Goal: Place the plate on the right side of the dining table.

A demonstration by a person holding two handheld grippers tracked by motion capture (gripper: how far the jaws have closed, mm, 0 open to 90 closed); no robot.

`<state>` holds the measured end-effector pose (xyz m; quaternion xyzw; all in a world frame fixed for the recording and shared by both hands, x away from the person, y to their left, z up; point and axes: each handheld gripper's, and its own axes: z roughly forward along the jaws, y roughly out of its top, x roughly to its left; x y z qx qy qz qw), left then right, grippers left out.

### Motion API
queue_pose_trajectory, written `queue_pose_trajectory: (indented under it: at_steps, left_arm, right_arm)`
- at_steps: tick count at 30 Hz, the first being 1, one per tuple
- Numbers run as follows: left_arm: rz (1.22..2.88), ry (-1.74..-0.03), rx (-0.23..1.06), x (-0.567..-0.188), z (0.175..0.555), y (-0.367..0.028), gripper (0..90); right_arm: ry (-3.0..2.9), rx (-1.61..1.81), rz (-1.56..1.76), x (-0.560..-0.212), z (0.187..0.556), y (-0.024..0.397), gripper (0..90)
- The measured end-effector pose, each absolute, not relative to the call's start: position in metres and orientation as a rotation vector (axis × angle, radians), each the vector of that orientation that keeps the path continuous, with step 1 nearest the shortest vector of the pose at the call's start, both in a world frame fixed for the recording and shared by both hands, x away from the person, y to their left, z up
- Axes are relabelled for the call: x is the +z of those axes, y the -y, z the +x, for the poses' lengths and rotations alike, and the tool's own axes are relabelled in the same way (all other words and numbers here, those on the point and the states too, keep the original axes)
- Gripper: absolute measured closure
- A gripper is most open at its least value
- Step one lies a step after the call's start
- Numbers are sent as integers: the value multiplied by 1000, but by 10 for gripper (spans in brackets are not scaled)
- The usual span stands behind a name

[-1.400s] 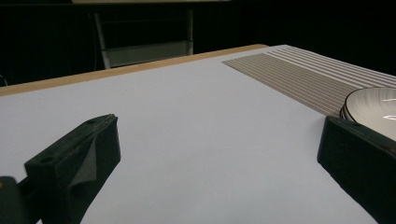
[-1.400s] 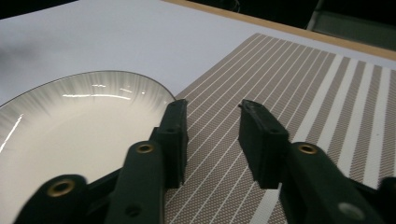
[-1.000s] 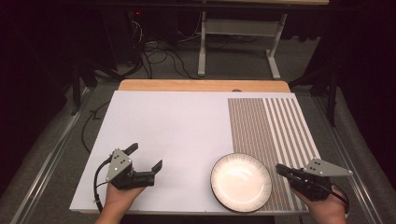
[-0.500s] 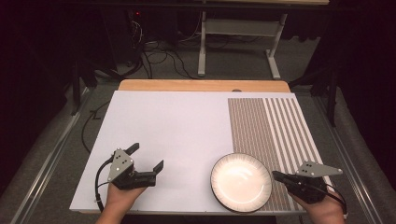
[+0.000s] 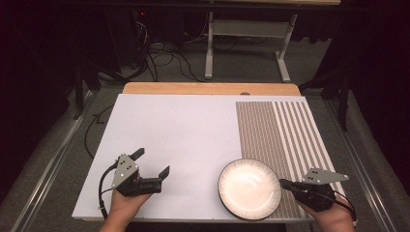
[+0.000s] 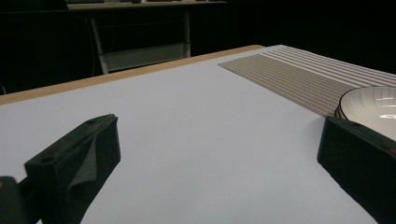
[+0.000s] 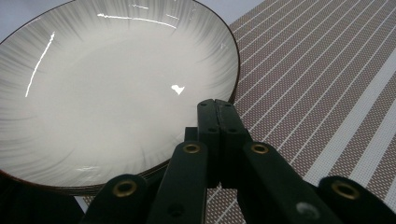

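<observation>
A white plate (image 5: 249, 188) with a dark rim sits near the table's front edge, partly on the striped mat (image 5: 280, 130). My right gripper (image 5: 283, 183) is shut with nothing between its jaws, its tips at the plate's right rim; in the right gripper view the closed tips (image 7: 217, 106) reach over the plate (image 7: 112, 84) rim. My left gripper (image 5: 152, 163) rests low over the white sheet at the front left, jaws wide open and empty. In the left gripper view the plate (image 6: 373, 105) lies off to the right, behind the right jaw.
A white sheet (image 5: 183, 135) covers most of the wooden table (image 5: 208, 88). Beyond the far edge are a desk frame (image 5: 246, 43) and cables (image 5: 164, 58) on the floor. A metal rail (image 5: 53, 164) runs along the left side.
My right gripper has shifted a little left toward the plate, so its closed tips now meet the plate's right rim. The left gripper has stayed put.
</observation>
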<state>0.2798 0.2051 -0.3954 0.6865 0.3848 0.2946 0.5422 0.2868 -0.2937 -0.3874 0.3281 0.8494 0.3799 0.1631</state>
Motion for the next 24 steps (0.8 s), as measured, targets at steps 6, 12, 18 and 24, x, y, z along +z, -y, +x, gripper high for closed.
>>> queue_pose_trajectory:
  at_steps: [6, 12, 18, 24]
  left_arm:
    - [1624, -916, 698, -395, 280, -206, 0]
    - [1627, -918, 698, -396, 280, -206, 0]
    - [1626, -919, 697, -396, 280, -206, 0]
    - [1626, -919, 698, -396, 280, -206, 1]
  right_arm:
    - [-2424, 1056, 922, -387, 285, 291, 900]
    - [-2427, 1051, 910, -387, 285, 290, 900]
    - [-2427, 1049, 914, -386, 285, 289, 900]
    - [-2439, 1054, 912, -387, 284, 286, 900]
